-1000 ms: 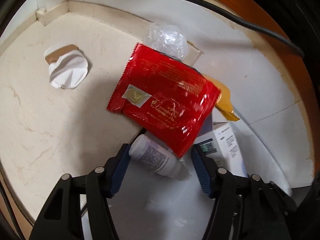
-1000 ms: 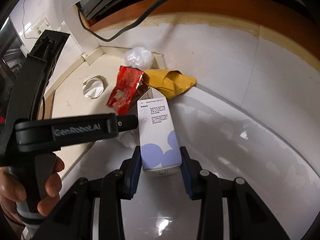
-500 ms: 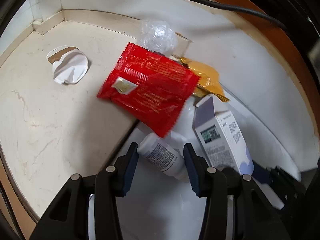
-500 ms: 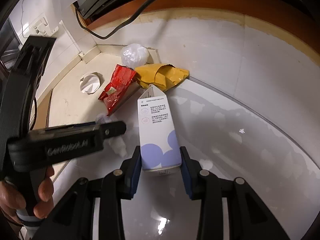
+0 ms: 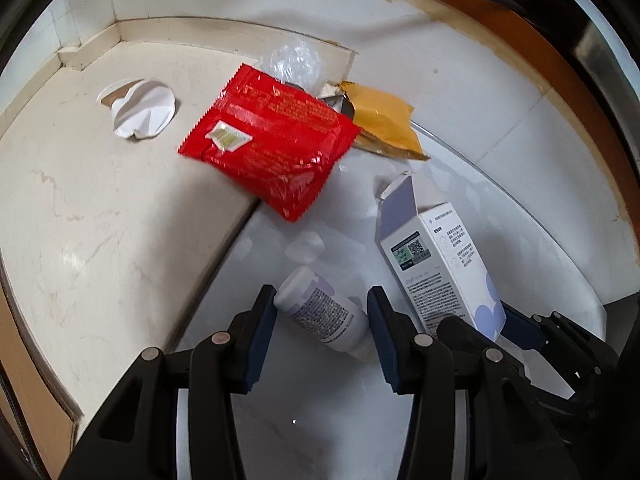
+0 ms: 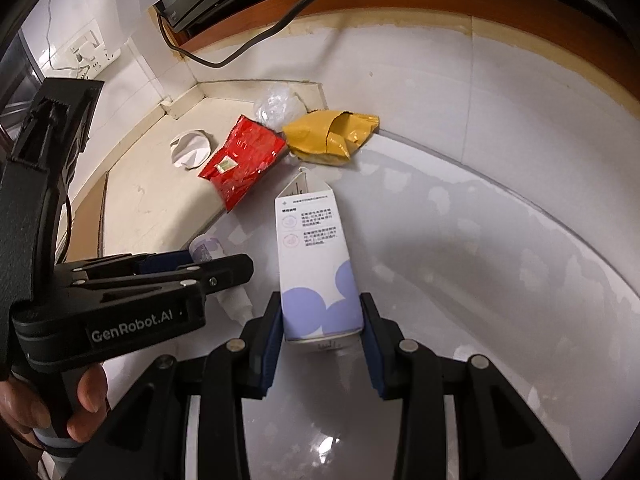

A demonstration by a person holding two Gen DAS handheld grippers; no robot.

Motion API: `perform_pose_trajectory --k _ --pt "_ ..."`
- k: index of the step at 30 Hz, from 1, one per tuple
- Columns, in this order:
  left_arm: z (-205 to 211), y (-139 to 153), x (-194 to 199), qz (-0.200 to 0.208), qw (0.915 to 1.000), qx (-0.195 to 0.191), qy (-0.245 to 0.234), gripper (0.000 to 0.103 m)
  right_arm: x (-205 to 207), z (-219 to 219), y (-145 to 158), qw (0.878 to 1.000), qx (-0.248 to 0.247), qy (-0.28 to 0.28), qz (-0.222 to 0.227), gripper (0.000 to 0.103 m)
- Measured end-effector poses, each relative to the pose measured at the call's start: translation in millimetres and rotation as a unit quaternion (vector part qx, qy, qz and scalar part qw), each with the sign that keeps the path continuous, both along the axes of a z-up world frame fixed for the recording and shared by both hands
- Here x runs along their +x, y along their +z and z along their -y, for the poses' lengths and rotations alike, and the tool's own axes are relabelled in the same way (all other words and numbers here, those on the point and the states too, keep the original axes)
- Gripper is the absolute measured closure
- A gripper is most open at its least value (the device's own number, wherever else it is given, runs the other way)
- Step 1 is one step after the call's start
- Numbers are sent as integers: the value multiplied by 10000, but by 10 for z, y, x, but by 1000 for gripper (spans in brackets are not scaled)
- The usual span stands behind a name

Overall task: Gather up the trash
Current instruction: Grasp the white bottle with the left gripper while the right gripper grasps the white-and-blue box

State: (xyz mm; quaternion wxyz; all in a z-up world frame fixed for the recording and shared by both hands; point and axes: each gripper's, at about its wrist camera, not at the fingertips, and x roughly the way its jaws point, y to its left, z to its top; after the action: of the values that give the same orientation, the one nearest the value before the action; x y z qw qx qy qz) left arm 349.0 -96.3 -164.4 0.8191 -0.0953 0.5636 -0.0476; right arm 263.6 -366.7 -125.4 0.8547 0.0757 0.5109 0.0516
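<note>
While clamped slantwise in the left gripper (image 5: 322,318) at lower centre, small bottle (image 5: 322,314) liable to pivot out; box (image 6: 316,264) pinched by its base in the right gripper (image 6: 320,330), liable to tip toward red wrapper (image 5: 270,144).

A glossy, crinkled red foil packet (image 5: 272,140) is seen on matt, veined stone counter (image 5: 100,220). A smooth white plastic bottle (image 5: 324,314) and matt printed cardboard box (image 6: 316,264) are shown over a glossy white surface (image 6: 480,280).
</note>
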Motion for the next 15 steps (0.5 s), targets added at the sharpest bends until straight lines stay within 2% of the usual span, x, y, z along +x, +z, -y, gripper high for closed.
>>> perform_pose_trajectory --k 4,6,14,15 --pt "-57 -9 -70 -55 9999 -163 -6 54 -109 -25 -4 10000 17 -20 0 67" --pt "-68 -8 -92 -84 9996 -255 15 48 -151 -36 -9 10000 27 -40 -1 66" --pt "-127 -84 -154 -162 9992 -330 178 47 -298 -90 -8 10000 30 -50 -10 67" --pt "-87 -103 -276 -160 9991 -332 202 51 -315 -98 -9 10000 56 -37 -23 67"
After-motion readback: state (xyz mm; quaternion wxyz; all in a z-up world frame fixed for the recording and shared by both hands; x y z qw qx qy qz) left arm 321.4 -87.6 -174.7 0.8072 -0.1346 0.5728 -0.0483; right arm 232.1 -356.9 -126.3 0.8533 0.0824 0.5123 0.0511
